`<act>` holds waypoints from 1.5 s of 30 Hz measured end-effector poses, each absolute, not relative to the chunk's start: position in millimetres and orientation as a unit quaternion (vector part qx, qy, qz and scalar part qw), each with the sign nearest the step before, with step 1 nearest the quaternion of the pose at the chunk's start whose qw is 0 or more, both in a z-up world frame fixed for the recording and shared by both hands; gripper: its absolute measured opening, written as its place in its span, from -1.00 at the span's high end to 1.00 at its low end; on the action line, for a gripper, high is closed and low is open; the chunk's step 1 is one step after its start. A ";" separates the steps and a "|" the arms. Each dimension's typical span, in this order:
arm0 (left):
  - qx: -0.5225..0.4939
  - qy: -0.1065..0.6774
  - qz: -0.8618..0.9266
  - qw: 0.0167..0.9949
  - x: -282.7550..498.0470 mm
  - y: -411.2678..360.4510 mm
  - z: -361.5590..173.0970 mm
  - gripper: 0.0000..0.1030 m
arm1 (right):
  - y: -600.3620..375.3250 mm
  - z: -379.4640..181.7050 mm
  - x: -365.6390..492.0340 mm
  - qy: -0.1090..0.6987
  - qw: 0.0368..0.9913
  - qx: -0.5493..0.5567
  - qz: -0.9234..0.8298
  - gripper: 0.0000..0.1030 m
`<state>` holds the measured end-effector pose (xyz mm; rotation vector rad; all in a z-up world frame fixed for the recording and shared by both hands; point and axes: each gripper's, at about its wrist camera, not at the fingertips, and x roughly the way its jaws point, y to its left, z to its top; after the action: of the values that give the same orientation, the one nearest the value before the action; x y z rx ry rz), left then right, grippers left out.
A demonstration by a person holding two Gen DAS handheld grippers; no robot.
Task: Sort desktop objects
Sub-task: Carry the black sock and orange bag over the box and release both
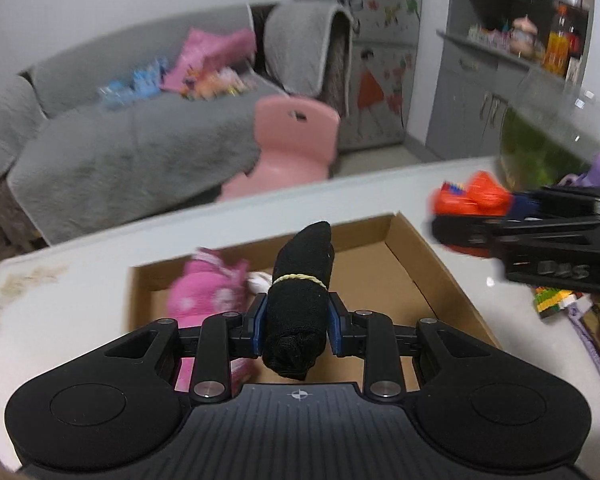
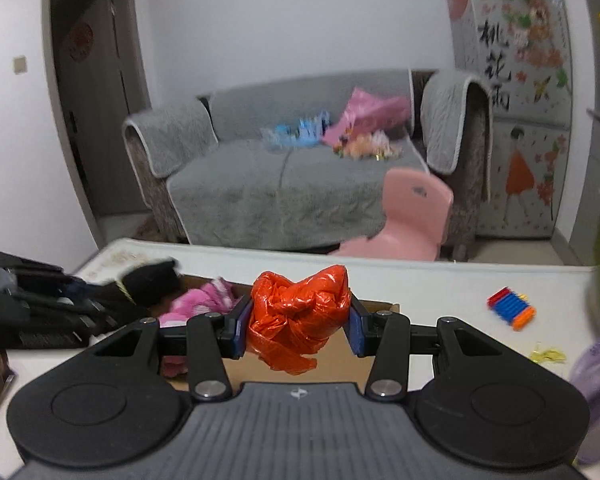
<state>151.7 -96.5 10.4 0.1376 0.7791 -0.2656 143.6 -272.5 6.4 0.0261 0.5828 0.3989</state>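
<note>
Black left gripper (image 1: 298, 322) squeezes a rolled black sock with a yellow band (image 1: 298, 308) above the brown cardboard box (image 1: 432, 276). Right gripper (image 2: 298, 330) squeezes a crumpled orange plastic bag (image 2: 298, 316) over that box too.

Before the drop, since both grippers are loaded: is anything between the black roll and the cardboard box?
Nothing visible does. The left gripper holds the black roll over the open cardboard box; a pink bundle lies in the box's left part, beside the roll's path.
</note>
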 end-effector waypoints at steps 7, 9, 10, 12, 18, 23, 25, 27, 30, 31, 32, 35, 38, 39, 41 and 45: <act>0.076 0.426 -0.128 0.892 204.0 -115.0 -48.5 0.31 | -256.3 -48.2 208.9 0.350 0.920 -0.008 0.174 0.18; 0.073 0.437 -0.126 0.888 214.1 -112.9 -60.8 0.31 | -254.0 -60.1 221.0 0.365 0.915 -0.009 0.170 0.18; 0.073 0.442 -0.125 0.886 219.0 -112.0 -67.0 0.31 | -251.8 -65.0 225.1 0.371 0.913 -0.010 0.169 0.18; 0.077 0.448 -0.120 0.883 226.4 -111.1 -75.4 0.31 | -248.1 -74.6 235.0 0.380 0.910 -0.016 0.166 0.18; 0.082 0.449 -0.122 0.881 225.6 -109.7 -81.8 0.13 | -234.6 -78.4 234.0 0.389 0.906 -0.033 0.164 0.11; 0.075 0.444 -0.130 0.883 219.7 -110.7 -70.9 -0.21 | -227.9 -69.8 220.4 0.367 0.915 -0.062 0.156 -0.46; 0.075 0.439 -0.132 0.885 213.7 -110.3 -62.6 -0.25 | -232.7 -61.7 215.8 0.360 0.918 -0.054 0.155 -0.43; 0.073 0.430 -0.136 0.890 203.0 -107.7 -51.3 -0.30 | -241.8 -50.0 204.5 0.347 0.925 -0.045 0.149 -0.43; 0.066 0.410 -0.144 0.898 176.6 -98.1 -29.7 -0.37 | -260.5 -28.4 175.9 0.324 0.934 -0.026 0.150 -0.43; 0.063 0.401 -0.145 0.902 164.2 -92.8 -22.1 -0.47 | -266.4 -22.1 163.3 0.317 0.936 -0.018 0.152 -0.45; 0.063 0.393 -0.142 0.907 151.6 -88.4 -16.2 -0.58 | -273.6 -16.4 149.0 0.309 0.938 -0.012 0.156 -0.47; 0.073 0.361 -0.129 0.921 107.6 -71.3 -2.7 -0.65 | -293.0 -5.9 100.6 0.286 0.944 0.008 0.163 -0.56; 0.075 0.344 -0.117 0.929 66.3 -52.5 3.7 -0.81 | -304.4 -9.2 57.1 0.275 0.944 0.026 0.179 -0.68; 0.075 0.341 -0.113 0.930 51.8 -45.2 1.9 -0.86 | -306.7 -13.3 43.0 0.275 0.943 0.029 0.185 -0.70; 0.076 0.338 -0.103 0.932 29.2 -34.4 -3.8 -0.99 | -306.8 -22.0 32.1 0.276 0.940 0.034 0.199 -0.72; 0.069 0.355 -0.098 0.927 -11.2 -13.5 -31.9 -0.99 | -305.6 -44.7 12.6 0.286 0.934 0.033 0.210 -0.72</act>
<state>-11.2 -13.4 -31.9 0.1418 0.7286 -0.2019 12.6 -305.6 -44.7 0.0677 0.5845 0.4302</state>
